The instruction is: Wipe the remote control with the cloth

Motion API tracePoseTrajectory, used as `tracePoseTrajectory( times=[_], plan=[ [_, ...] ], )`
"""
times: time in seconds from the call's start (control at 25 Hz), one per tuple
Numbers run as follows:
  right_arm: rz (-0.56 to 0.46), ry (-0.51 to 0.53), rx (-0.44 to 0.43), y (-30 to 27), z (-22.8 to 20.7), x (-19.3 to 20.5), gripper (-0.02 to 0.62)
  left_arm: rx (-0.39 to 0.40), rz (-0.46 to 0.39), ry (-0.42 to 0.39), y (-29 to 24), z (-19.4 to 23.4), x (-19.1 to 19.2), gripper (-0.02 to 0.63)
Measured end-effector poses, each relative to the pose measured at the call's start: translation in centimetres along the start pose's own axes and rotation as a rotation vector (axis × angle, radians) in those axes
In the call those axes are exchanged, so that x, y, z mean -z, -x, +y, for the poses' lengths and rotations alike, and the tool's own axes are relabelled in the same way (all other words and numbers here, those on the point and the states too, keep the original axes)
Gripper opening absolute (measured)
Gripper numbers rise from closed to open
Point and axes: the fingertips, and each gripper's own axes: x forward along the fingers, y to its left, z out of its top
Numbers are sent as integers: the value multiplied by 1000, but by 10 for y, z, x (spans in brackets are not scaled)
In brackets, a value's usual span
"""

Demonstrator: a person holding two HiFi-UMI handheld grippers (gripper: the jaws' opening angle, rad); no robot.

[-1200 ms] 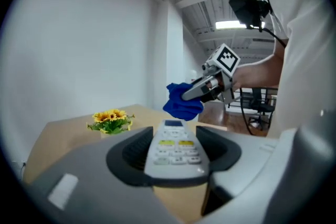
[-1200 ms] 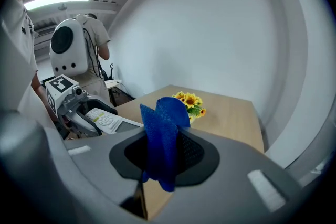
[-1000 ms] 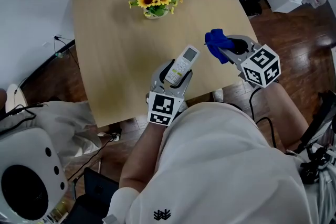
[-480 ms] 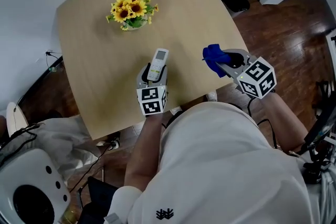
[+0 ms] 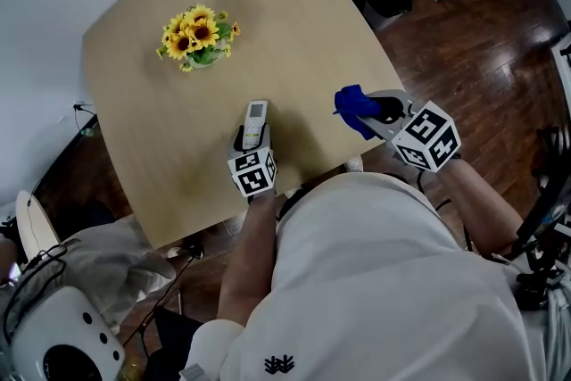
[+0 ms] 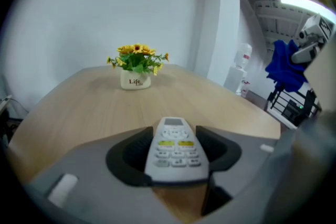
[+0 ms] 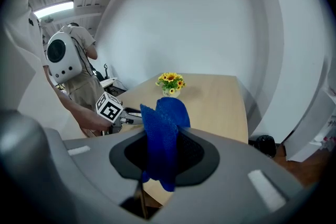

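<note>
Blue cloth (image 7: 164,134): I am pinching it in my right gripper (image 7: 165,153). The jaws are clamping together on the fabric, which is bunching up above them and hanging a little below.
Right gripper's place: it is hovering at the near right edge of the table (image 5: 169,156). The loose end of the cloth is reaching over the wood, well apart from the remote control (image 5: 255,120).
Left gripper (image 6: 176,157): I am holding the remote control in it. The jaws are pressing on its two long sides near the lower end, with the buttons facing up and the small screen end sticking out ahead.
Remote control's place: it is lying over the table close to the near edge, its far end pointing toward the sunflower pot (image 5: 198,38). I cannot tell whether it is touching the wood.
Pot: it is standing upright far across the table, white, with dark lettering on its front.
Table: it is showing pale wood with rounded corners, and a dark wooden floor (image 5: 464,40) is running around it.
</note>
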Motion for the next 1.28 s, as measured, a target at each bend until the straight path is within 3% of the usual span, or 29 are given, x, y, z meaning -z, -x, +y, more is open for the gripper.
tracePoseTrajectory(
  times=[0.24, 0.4, 0.6, 0.88, 1.04, 1.28],
  plan=[
    [2, -10, -34, 30, -20, 11, 89, -60, 103, 33, 3, -25, 19, 273],
    [0, -15, -47, 22, -25, 18, 89, -76, 155, 53, -9, -18, 35, 273],
    [-1, -15, -54, 21, -27, 26, 89, -82, 210, 18, -17, -15, 48, 275],
    [-2, -17, -56, 19, -29, 30, 89, -89, 211, -17, -17, -3, 50, 275],
    [-6, -21, -55, 20, -31, 32, 89, -93, 212, -56, -13, 5, 52, 324],
    [-44, -45, -93, 9, -33, 39, 89, -162, 123, -78, 35, 19, 47, 324]
  ],
)
